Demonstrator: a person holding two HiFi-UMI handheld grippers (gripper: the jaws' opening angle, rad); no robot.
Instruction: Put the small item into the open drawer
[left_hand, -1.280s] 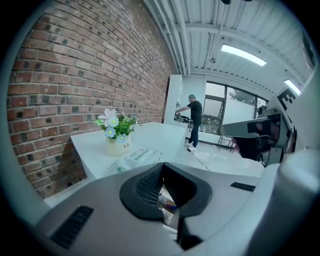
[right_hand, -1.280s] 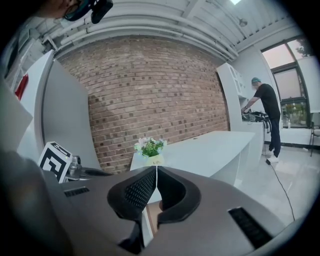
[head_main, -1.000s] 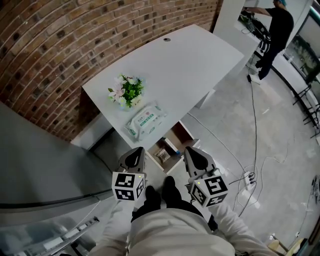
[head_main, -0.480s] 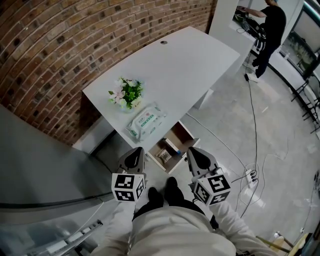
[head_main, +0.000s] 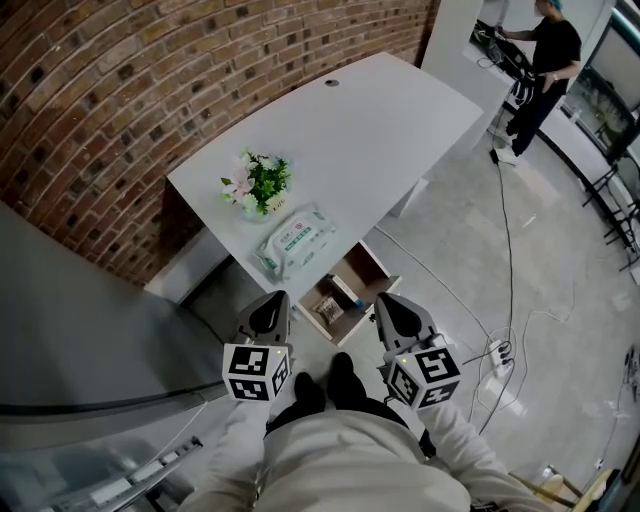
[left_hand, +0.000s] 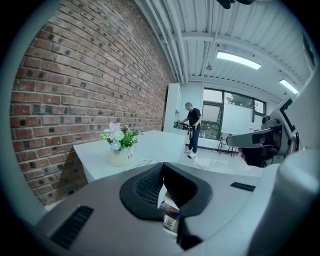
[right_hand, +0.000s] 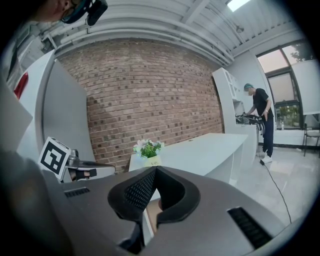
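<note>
The open drawer (head_main: 377, 266) sticks out below the white desk (head_main: 380, 120) at its near edge. A small packaged item (head_main: 327, 308) lies inside it, along with a second small box. My left gripper (head_main: 268, 312) and right gripper (head_main: 392, 310) hang close to my body, just short of the drawer, one on each side. Both are shut with nothing between the jaws. In the left gripper view the jaws (left_hand: 162, 167) meet, and the drawer's contents (left_hand: 170, 212) show through the gap below the tips. In the right gripper view the jaws (right_hand: 155, 172) are closed too.
A small pot of flowers (head_main: 256, 183) and a pack of wet wipes (head_main: 295, 240) sit on the desk's near end. A brick wall (head_main: 120, 90) runs behind the desk. Cables and a power strip (head_main: 495, 352) lie on the floor at the right. A person (head_main: 548, 55) stands far off.
The right gripper has drifted slightly right and toward me. The left gripper has stayed in place, and both stay shut.
</note>
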